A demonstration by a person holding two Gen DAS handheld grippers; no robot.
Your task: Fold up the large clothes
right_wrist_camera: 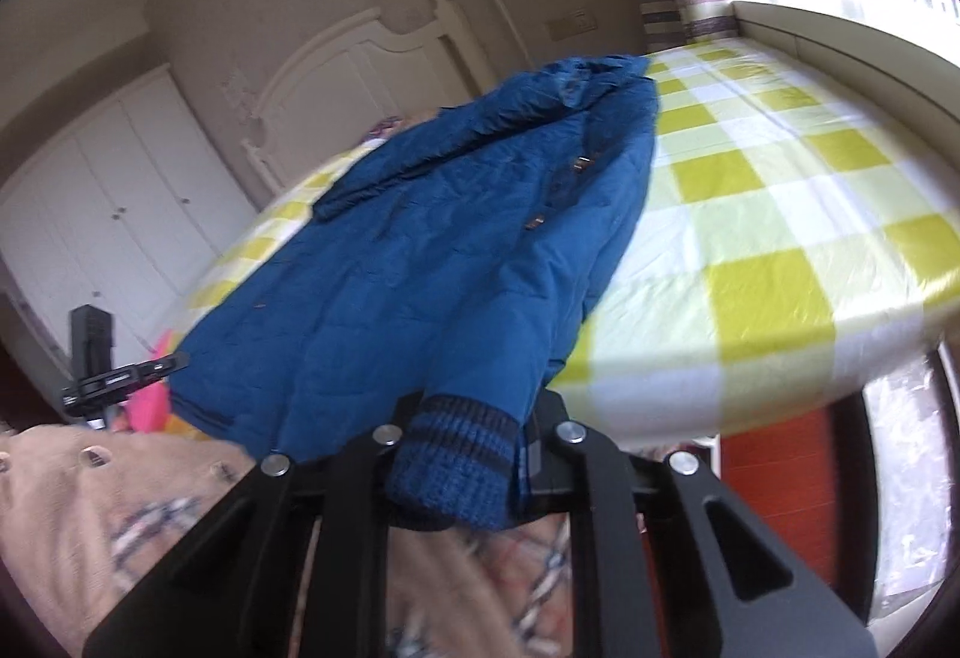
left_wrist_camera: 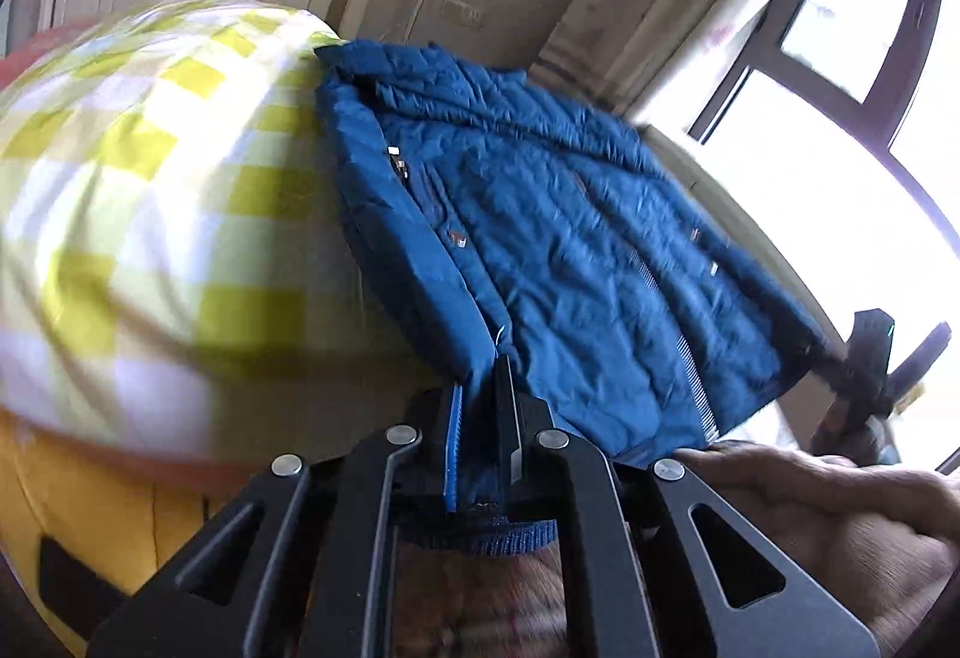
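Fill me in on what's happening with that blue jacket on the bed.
A person is folding a blue quilted jacket that lies spread on a bed with a yellow-and-white checked sheet. Each hand holds a pair of tongs. The left tongs are shut on the jacket's near edge, by a ribbed cuff. The right tongs are shut on a knitted sleeve cuff. The jacket is not yet folded.

A bed [right_wrist_camera: 798,214] under a yellow-and-white checked sheet [left_wrist_camera: 138,190], white headboard [right_wrist_camera: 360,58] at the far end. Spread directly on the sheet: a blue quilted jacket [left_wrist_camera: 540,238], front up (collar toward the headboard), hem and knit cuff [right_wrist_camera: 450,466] hanging past the near edge.
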